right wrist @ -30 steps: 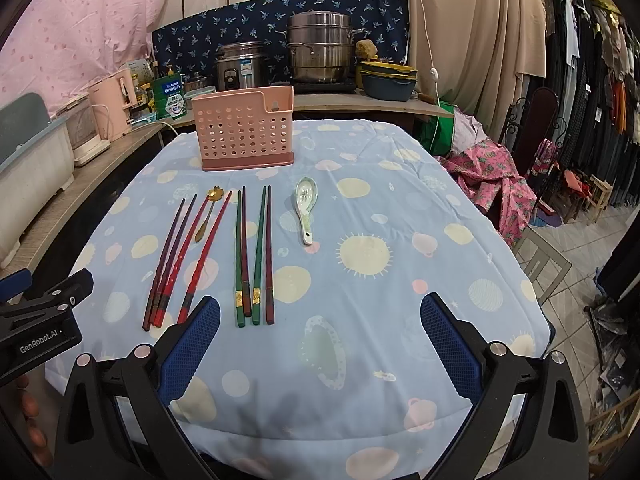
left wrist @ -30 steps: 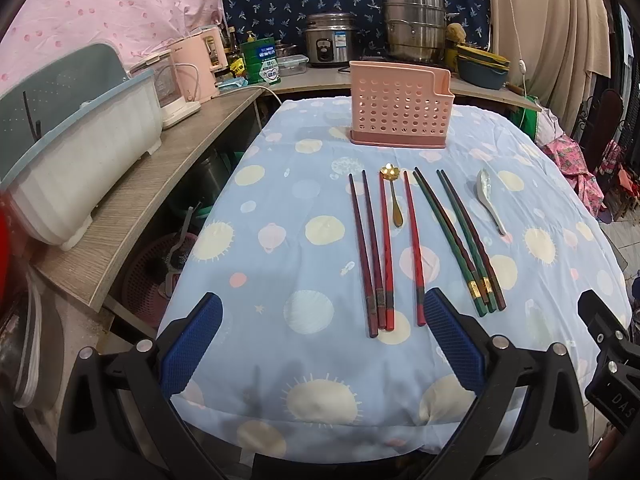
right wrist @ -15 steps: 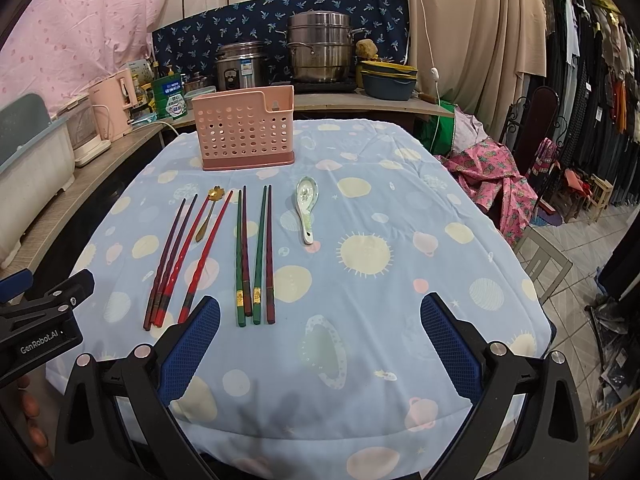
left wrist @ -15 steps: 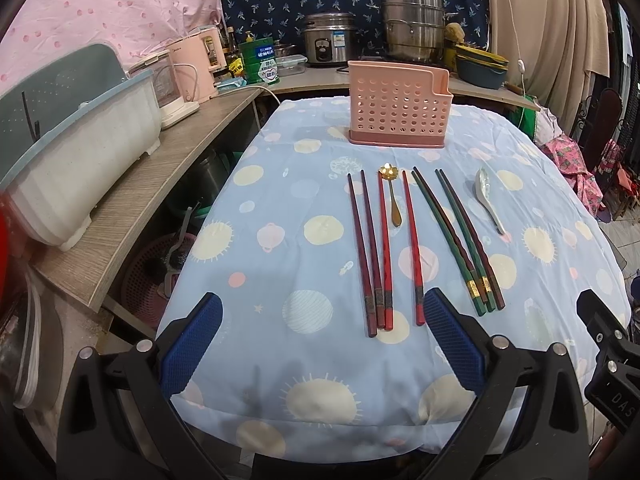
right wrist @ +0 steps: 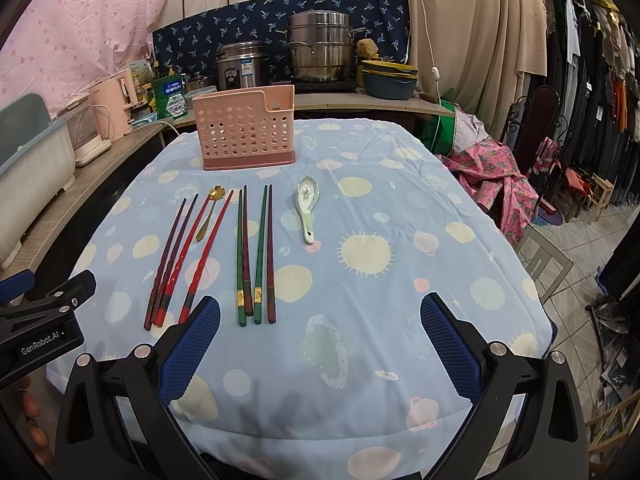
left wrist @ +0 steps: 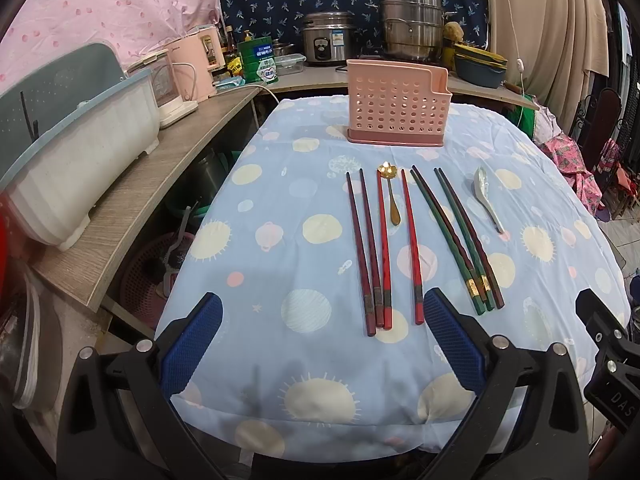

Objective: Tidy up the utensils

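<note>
A pink perforated utensil holder (left wrist: 397,105) (right wrist: 245,128) stands empty at the table's far end. In front of it lie dark red chopsticks (left wrist: 363,252) (right wrist: 170,256), bright red chopsticks (left wrist: 410,242) (right wrist: 206,256), a gold spoon (left wrist: 391,194) (right wrist: 209,212), green and maroon chopsticks (left wrist: 460,240) (right wrist: 256,252), and a white ceramic spoon (left wrist: 486,196) (right wrist: 307,204). My left gripper (left wrist: 318,344) is open and empty at the near edge, just short of the red chopstick ends. My right gripper (right wrist: 320,346) is open and empty, right of the green chopstick ends.
The table wears a blue patterned cloth (left wrist: 280,248) (right wrist: 400,248). A wooden counter (left wrist: 132,208) on the left holds a white bin (left wrist: 72,164) and a pink kettle (left wrist: 202,66). Steel pots (right wrist: 320,50) stand behind. A chair (right wrist: 532,120) and clothes stand right.
The left view has crept very slightly forward toward the chopsticks. The right gripper and all utensils have not moved.
</note>
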Demonstrator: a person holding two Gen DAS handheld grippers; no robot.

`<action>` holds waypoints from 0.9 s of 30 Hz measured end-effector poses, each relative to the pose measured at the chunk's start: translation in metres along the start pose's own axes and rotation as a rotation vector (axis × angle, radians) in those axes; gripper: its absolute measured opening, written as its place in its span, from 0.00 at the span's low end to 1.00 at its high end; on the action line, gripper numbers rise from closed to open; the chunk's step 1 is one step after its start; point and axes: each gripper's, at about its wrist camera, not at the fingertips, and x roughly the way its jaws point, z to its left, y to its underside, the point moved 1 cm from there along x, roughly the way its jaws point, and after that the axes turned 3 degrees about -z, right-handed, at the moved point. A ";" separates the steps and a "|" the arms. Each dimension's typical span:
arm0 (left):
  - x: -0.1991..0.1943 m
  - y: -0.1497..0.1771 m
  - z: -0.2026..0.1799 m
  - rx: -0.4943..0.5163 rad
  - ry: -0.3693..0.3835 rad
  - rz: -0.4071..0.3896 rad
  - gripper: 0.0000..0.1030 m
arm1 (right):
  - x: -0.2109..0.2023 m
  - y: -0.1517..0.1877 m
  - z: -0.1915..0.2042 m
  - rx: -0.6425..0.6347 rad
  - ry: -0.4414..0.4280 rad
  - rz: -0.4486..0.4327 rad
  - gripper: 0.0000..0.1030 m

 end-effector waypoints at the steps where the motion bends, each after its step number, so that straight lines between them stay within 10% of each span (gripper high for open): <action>1: 0.000 0.000 -0.001 0.000 0.000 0.000 0.93 | 0.000 0.000 0.001 0.000 0.000 0.000 0.93; 27: 0.006 0.004 -0.005 -0.002 0.002 0.018 0.93 | 0.001 0.004 0.004 0.005 -0.002 0.005 0.93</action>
